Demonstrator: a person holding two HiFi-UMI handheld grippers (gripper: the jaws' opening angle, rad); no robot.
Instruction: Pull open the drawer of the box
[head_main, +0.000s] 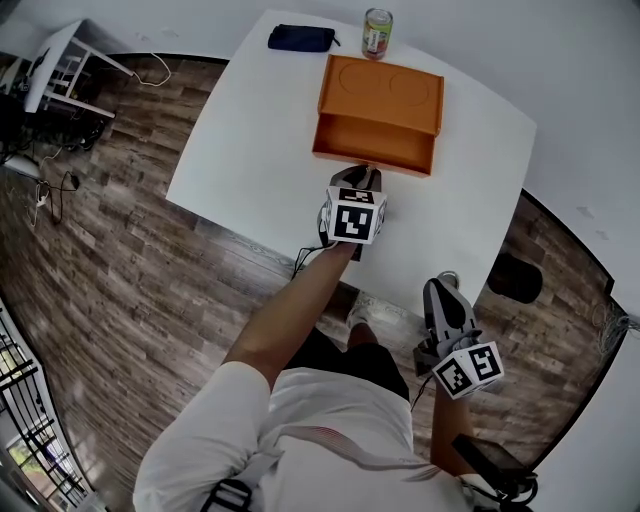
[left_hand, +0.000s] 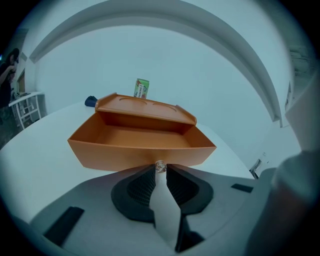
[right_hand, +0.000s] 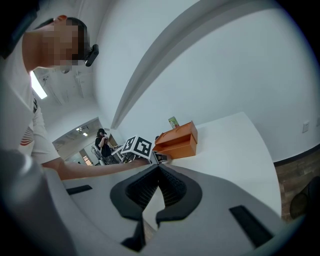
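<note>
White table (head_main: 250, 150) holds the orange box (head_main: 380, 90) toward its far edge, its drawer (head_main: 375, 140) standing out toward us, with open tabletop on either side. The dark pouch (head_main: 301, 38) and can (head_main: 377, 33) sit behind the box. The left gripper (head_main: 362, 174) pinches the drawer's small clear knob (left_hand: 160, 166). The right gripper (head_main: 447, 284) hangs closed and empty off the near edge.

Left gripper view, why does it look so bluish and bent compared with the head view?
Left gripper view: the wide-angle lens bends the wall line into an arch and leaves the corners black; a cool cast dulls the orange box, which is sharp all the same. Head view: truer colours, even light, only soft shadows, though the white table edges bow too.
</note>
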